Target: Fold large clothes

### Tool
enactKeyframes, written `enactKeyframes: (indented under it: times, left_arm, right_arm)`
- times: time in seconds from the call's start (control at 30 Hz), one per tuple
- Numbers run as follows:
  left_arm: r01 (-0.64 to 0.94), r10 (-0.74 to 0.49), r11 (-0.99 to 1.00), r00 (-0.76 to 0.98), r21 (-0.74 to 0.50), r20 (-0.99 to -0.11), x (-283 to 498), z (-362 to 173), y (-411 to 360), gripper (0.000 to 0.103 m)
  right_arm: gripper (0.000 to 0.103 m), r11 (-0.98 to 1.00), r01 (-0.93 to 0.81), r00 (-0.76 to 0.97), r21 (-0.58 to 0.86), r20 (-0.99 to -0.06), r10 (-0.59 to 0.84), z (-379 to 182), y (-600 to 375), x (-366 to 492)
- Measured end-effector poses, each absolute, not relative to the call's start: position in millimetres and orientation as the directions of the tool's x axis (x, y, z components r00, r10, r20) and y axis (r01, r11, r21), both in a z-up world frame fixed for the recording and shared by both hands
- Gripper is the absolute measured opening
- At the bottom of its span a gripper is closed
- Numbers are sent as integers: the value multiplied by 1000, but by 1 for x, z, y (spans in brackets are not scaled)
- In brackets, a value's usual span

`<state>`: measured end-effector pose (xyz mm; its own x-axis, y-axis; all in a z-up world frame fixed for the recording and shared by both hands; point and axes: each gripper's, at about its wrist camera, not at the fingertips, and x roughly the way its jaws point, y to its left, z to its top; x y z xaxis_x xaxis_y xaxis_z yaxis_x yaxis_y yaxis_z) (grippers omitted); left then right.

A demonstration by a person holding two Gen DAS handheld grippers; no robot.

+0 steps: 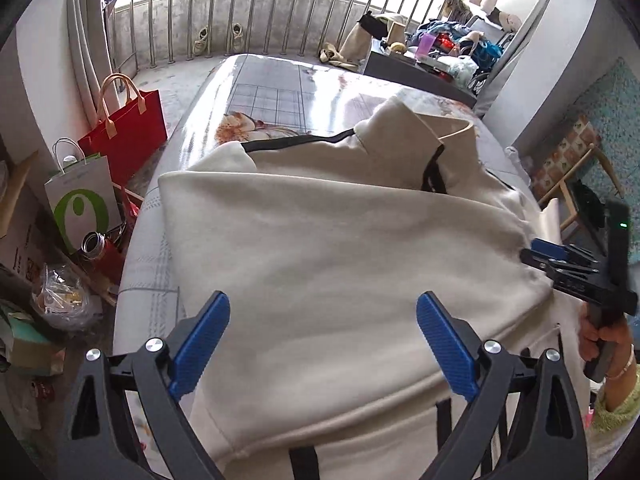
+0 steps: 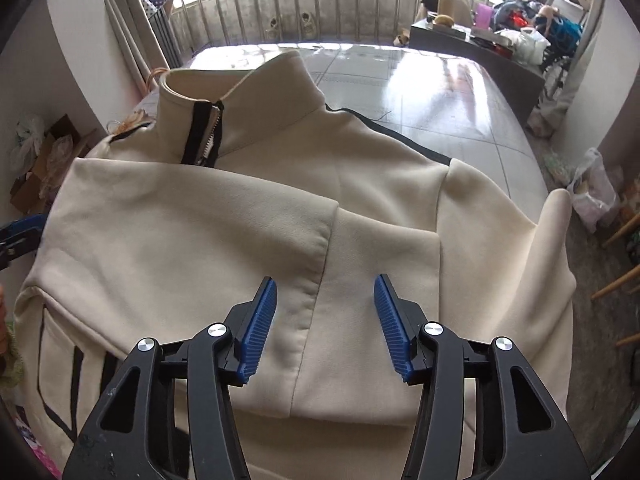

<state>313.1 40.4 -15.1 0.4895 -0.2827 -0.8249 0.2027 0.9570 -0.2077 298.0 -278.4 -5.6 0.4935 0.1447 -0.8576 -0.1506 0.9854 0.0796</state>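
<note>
A cream zip-up jacket (image 1: 320,240) with black stripes lies front up on the glossy table (image 1: 280,80), collar away from me. One sleeve is folded across its chest. It also shows in the right wrist view (image 2: 248,220), where the sleeve cuff (image 2: 320,240) lies just ahead of the fingers. My left gripper (image 1: 324,316) is open and empty, hovering over the jacket's lower body. My right gripper (image 2: 325,300) is open and empty over the folded sleeve; in the left wrist view it (image 1: 532,250) sits at the jacket's right edge.
A red bag (image 1: 128,120), a white paper bag (image 1: 80,196) and clutter stand on the floor left of the table. A cluttered side table (image 1: 432,60) stands at the back right by the balcony railing (image 1: 248,12). Wooden chair legs (image 2: 616,280) show on the right.
</note>
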Motion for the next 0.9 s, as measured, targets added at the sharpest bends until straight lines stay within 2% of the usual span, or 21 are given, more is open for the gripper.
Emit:
enactKeyframes:
  times: [0.1, 0.13, 0.23, 0.4, 0.57, 0.63, 0.73, 0.77, 0.83, 0.9]
  left_arm:
    - [196, -240, 966, 455, -167, -858, 325, -37, 37, 93]
    - [202, -234, 967, 475, -153, -849, 325, -38, 38, 96]
    - [210, -223, 968, 481, -135, -848, 323, -41, 42, 97]
    - [211, -242, 966, 526, -150, -815, 300, -13, 63, 97]
    - [310, -231, 949, 553, -59, -800, 240, -2, 83, 97]
    - [327, -158, 945, 540, 32, -827, 220, -16, 85, 97]
    - [277, 23, 939, 545, 206, -838, 209, -42, 87, 93]
    - [259, 14, 947, 558, 190, -830, 208, -42, 92, 90]
    - [186, 92, 952, 586, 244, -805, 209, -40, 99, 84]
    - [125, 116, 963, 608, 238, -786, 208, -34, 112, 83]
  right_arm:
    - [57, 982, -177, 514, 65, -845, 149, 4, -279, 272]
    - [59, 981, -185, 515, 53, -845, 143, 5, -278, 264]
    - [63, 978, -207, 502, 37, -854, 138, 5, -277, 240]
    - [64, 964, -267, 509, -5, -850, 137, 14, -261, 217]
    - [68, 953, -300, 531, -35, -836, 136, 13, -247, 219]
    - [68, 958, -288, 521, -15, -841, 144, 8, -245, 225]
    - [68, 965, -262, 510, 35, -844, 169, 4, -243, 234]
    - [68, 966, -254, 510, 48, -842, 176, 5, -242, 237]
    - [68, 968, -247, 518, 53, -837, 178, 7, -239, 239]
    - [67, 968, -246, 530, 43, -831, 172, 11, -239, 237]
